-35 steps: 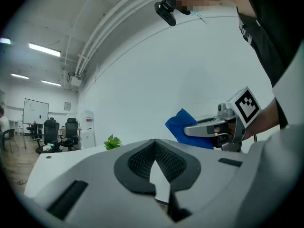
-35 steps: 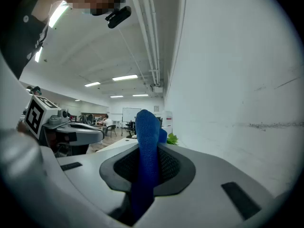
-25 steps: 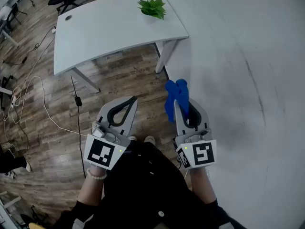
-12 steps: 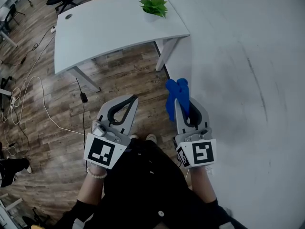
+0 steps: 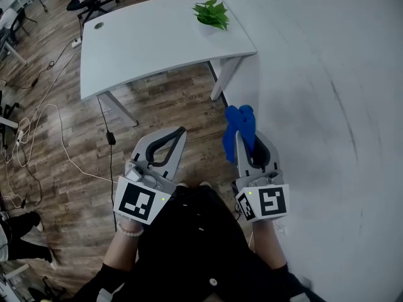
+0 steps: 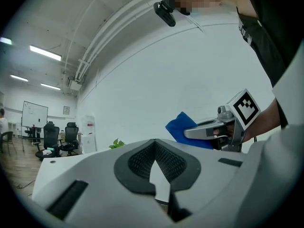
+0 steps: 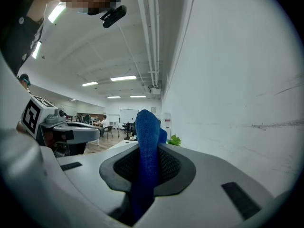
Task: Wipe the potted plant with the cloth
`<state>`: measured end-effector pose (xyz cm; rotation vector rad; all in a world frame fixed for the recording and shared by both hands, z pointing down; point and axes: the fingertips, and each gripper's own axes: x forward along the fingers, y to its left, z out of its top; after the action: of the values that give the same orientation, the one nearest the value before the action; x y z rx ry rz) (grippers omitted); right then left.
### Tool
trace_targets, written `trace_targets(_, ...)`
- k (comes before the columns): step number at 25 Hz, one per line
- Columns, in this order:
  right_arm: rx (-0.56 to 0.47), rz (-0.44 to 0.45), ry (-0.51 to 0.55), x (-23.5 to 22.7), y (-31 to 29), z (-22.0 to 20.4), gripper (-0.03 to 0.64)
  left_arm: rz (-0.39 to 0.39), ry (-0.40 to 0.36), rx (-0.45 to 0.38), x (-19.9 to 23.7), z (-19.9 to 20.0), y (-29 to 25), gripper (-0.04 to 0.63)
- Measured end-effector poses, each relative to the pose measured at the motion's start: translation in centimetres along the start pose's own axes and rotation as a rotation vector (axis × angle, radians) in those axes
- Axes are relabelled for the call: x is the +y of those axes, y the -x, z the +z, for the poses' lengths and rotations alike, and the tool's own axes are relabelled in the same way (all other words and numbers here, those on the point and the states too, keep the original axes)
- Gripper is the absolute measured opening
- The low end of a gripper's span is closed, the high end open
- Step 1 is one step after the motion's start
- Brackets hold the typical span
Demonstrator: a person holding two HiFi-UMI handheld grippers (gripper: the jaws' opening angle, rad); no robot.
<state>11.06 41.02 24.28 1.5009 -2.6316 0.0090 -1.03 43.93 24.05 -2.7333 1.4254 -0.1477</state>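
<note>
Cloth (image 5: 240, 121) is pinched between the closed jaws of the right gripper (image 5: 238, 136). The left gripper (image 5: 182, 131) is beside it, shut on nothing. The plant (image 5: 213, 14) stands well ahead on the table (image 5: 145, 43) by the wall. Judgement: approach first, grip firm, cloth leading.

Colours: blue cloth (image 5: 240, 126) amid white, grey and brown.
The cloth is solid blue, fine knit texture; far plant (image 5: 213, 13) green-leaved; table (image 5: 151, 43) plain white; wall (image 5: 327, 93) at right white, faint grey scuffs; floor (image 5: 182, 99) brown wood planks, streaky grain, with a white cable (image 5: 61, 137) and a black cable (image 5: 111, 162) across it at left; left gripper (image 5: 182, 131) and right gripper (image 5: 237, 134) pale grey, black ribbed pads; left cube (image 5: 140, 201) and right cube (image 5: 264, 202) white faces, black square markers; near clothing (image 5: 195, 244) black.
</note>
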Motion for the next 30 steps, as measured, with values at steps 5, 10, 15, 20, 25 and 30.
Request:
trace_targets(5, -0.014, 0.012, -0.009, 1.5, 0.0, 0.4, 0.087, -0.004, -0.006, -0.007, 0.1, 0.1, 1.1, 0.008)
trace_targets(10, -0.01, 0.025, -0.032, 2.3, -0.2, -0.2, 0.087, -0.005, 0.0, -0.016, -0.1, -0.1, 1.7, 0.008)
trace_targets(15, -0.001, 0.015, -0.056, 2.7, 0.1, -0.6, 0.087, -0.011, 0.008, -0.008, -0.1, -0.5, 2.3, 0.008)
trace_targets(20, 0.002, 0.005, -0.037, 2.4, 0.2, -0.5, 0.087, -0.012, 0.011, -0.019, 0.3, -0.5, 2.1, 0.008)
trace_targets(25, 0.009, 0.014, -0.025, 2.1, -0.5, 0.0, 0.087, -0.007, 0.017, -0.033, 0.8, -0.2, 1.6, 0.008)
trace_targets(30, 0.003, 0.044, 0.01, 2.0, -2.2, 0.4, 0.087, 0.001, 0.008, -0.013, 1.8, -0.4, 0.6, 0.008)
